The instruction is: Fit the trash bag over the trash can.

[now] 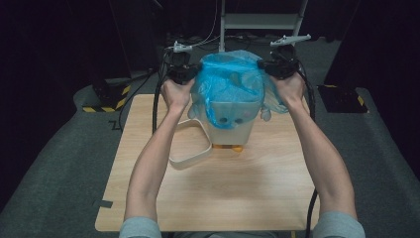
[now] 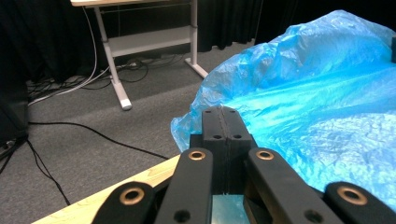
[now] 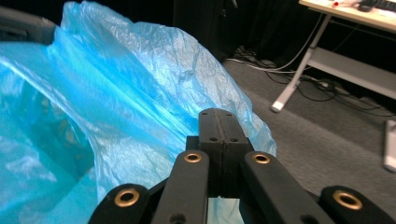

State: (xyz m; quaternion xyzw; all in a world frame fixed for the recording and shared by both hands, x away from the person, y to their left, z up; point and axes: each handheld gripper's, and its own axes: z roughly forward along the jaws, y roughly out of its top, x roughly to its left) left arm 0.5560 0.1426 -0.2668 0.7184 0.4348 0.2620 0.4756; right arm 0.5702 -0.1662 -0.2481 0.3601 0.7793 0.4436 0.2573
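Left gripper, at the near-left rim of the bin: jaws clenched flat together in the left gripper view, blue film showing at their base, so judged pinched on the hem of the blue bin liner. Grip on the film itself not fully visible.

Loose cream ring frame lying flat on the table, just left of the bin's foot, touching or nearly so; cannot tell which.

Centre: cream waste bin standing upright on the far half of the wooden table, orange feet visible at its base. Liner draped over the mouth and billowing above the rim, stretched between both grippers.

Handling, as judged: liner thin, very light, limp and slick; prone to slipping out of a flat pinch and to tearing if pulled hard over a corner. Best taken at the hem, on opposite sides, as now. Bin rigid plastic, light, likely to shift or tip under an uneven pull.

Right gripper, at the right rim: jaws likewise clamped tight, film gathered at and below them in the right gripper view; judged holding the liner's hem.

Surface: pale wood-grain tabletop, smooth, little friction for the bin. Room: dark curtains, grey carpet, trailing cables, white desk frame beyond, hazard-striped blocks either side.
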